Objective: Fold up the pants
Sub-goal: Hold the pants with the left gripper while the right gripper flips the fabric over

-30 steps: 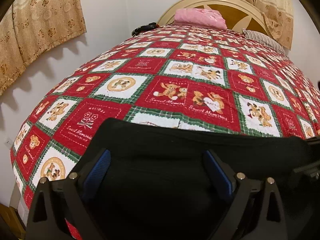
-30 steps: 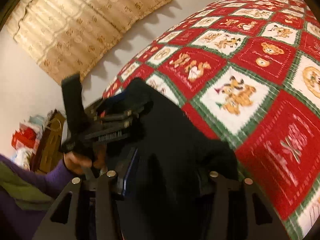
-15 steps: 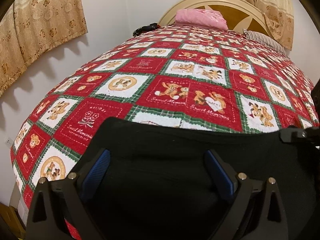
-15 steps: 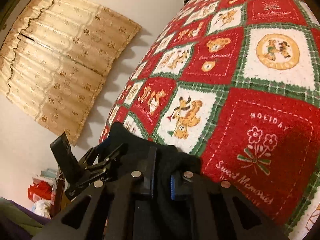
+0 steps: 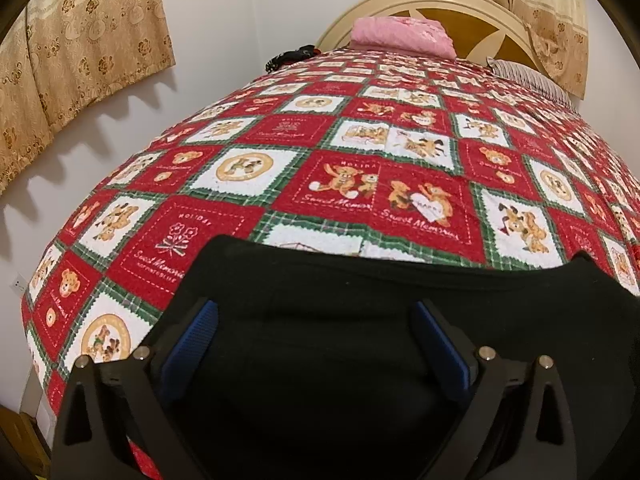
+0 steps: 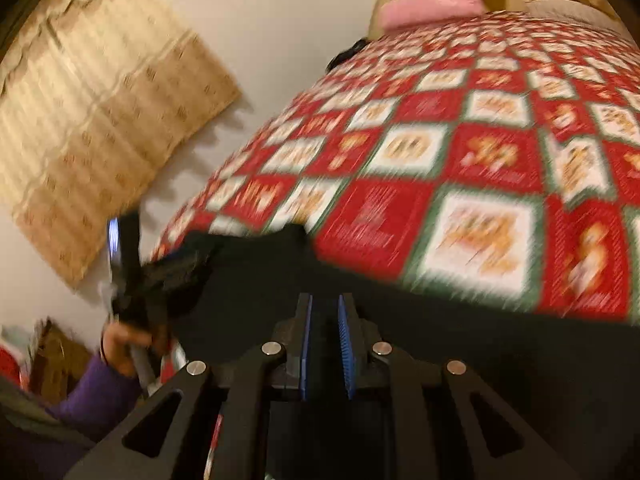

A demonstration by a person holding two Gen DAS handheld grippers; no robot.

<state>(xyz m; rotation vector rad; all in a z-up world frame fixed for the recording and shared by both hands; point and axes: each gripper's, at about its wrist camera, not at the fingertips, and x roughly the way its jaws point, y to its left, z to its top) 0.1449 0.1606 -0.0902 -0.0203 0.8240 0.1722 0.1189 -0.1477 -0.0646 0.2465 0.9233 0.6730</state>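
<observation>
Pants (image 5: pixel 320 320): black, plain, no visible pattern or trim. Lying on the quilt (image 5: pixel 400 184) at the near (foot) end of the bed, across most of the bed's width there.

Left wrist view: fabric forms a broad, dark slab with a fairly straight far edge running left to right; far-left corner rounded, far-right corner slightly peaked upward. Surface mostly smooth, one shallow crease curving across the middle. Near portion extends below the frame, extent not visible.

Right wrist view (motion-blurred): the same black fabric (image 6: pixel 460 320) spans the quilt's near edge, with a small raised point on its far edge toward the bed's left side. Fold layers cannot be resolved.
</observation>
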